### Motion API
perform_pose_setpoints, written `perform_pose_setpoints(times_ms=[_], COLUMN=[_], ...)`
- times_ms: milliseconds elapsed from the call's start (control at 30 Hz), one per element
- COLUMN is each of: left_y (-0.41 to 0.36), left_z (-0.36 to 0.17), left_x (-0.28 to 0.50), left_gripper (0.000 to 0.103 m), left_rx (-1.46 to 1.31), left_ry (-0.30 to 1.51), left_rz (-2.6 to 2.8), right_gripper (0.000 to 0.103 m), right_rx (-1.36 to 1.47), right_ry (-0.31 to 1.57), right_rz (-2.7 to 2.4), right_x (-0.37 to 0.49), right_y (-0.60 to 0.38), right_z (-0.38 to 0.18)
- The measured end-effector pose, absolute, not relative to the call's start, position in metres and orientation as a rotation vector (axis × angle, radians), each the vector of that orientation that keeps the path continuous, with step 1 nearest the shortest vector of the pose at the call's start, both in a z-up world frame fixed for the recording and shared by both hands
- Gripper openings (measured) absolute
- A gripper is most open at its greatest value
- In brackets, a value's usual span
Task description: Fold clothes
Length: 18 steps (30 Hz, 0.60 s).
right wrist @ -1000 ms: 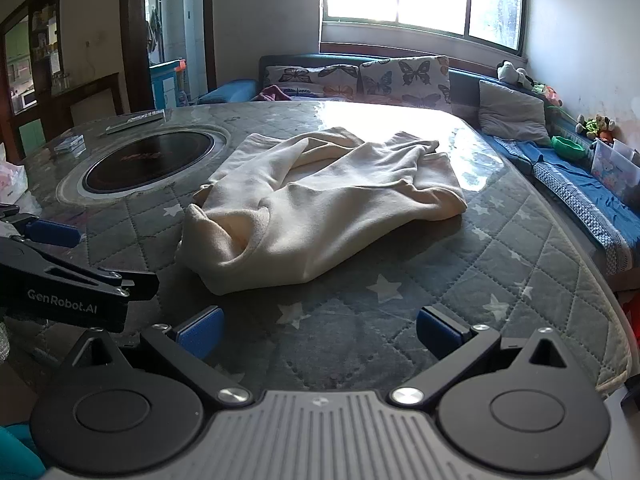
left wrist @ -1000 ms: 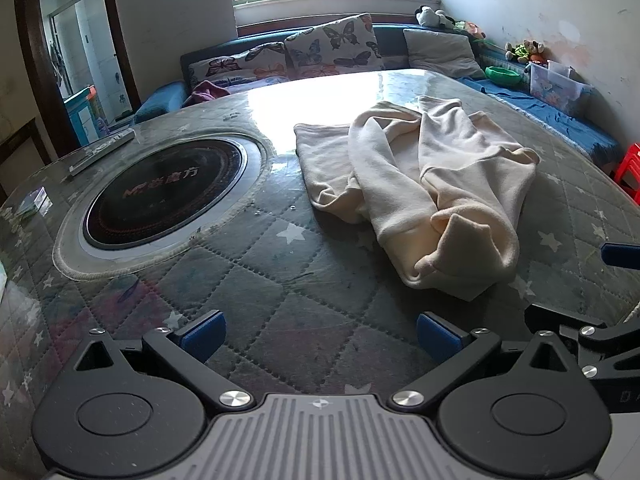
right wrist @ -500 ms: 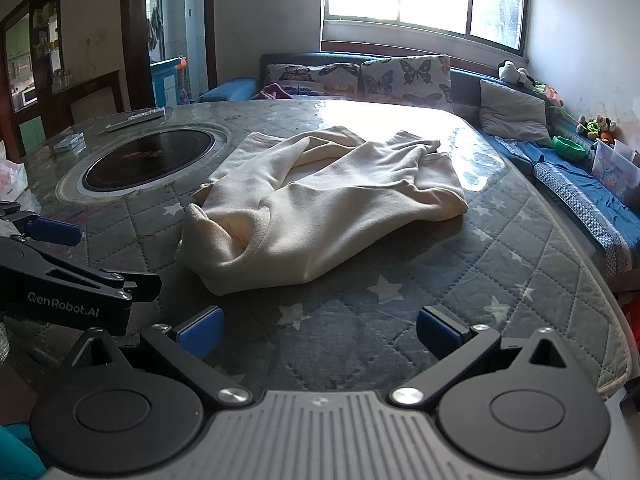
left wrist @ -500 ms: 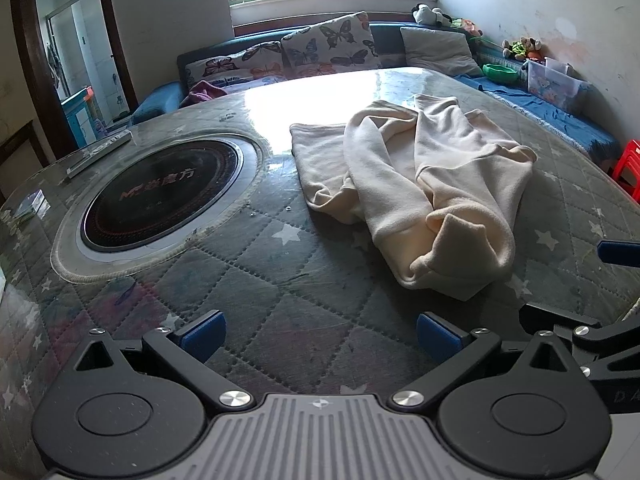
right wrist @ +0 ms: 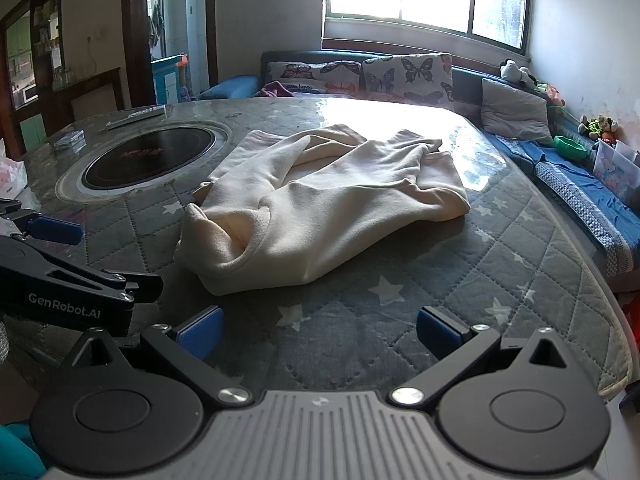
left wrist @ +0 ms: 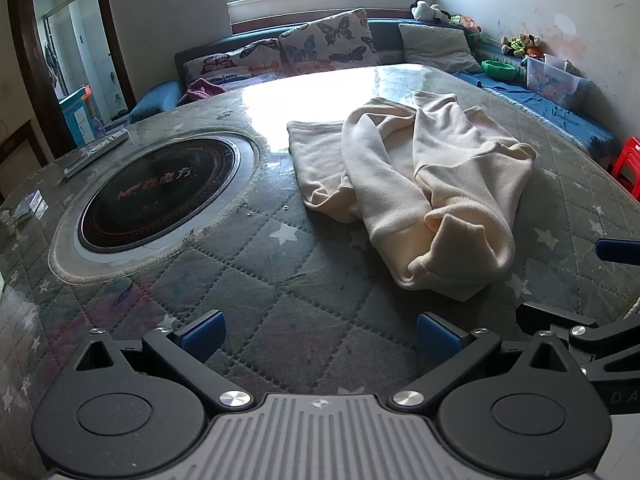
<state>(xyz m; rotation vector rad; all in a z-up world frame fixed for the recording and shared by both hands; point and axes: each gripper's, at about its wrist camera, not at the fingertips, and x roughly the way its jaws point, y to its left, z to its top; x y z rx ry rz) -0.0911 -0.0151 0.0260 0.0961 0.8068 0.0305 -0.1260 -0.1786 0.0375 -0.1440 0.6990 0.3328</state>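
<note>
A cream fleece garment lies crumpled in a heap on the quilted, star-patterned table; it also shows in the right wrist view. My left gripper is open and empty, near the table's front edge, short of the garment and to its left. My right gripper is open and empty, in front of the garment's near end. The left gripper shows at the left edge of the right wrist view, and the right gripper at the right edge of the left wrist view.
A round black hotplate is set into the table to the left of the garment. A flat remote-like bar and a small pack lie at the far left. A sofa with butterfly cushions lines the back wall.
Both grippers have crept slightly forward toward the garment. Both stay open. The garment has not moved.
</note>
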Motion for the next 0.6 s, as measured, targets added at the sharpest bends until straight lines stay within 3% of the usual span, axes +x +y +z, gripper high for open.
perform_pose_setpoints(times_ms=[600], left_y=[-0.0157], left_z=[0.0250], left_x=[-0.0883], left_gripper=[0.103], left_rx=[0.098], left_ry=[0.819], left_rz=[0.023], right_gripper=[0.103], right_rx=[-0.145], right_ry=[0.706], right_rz=[0.340], right_x=[-0.1226], right_y=[-0.1763], right_z=[0.0374])
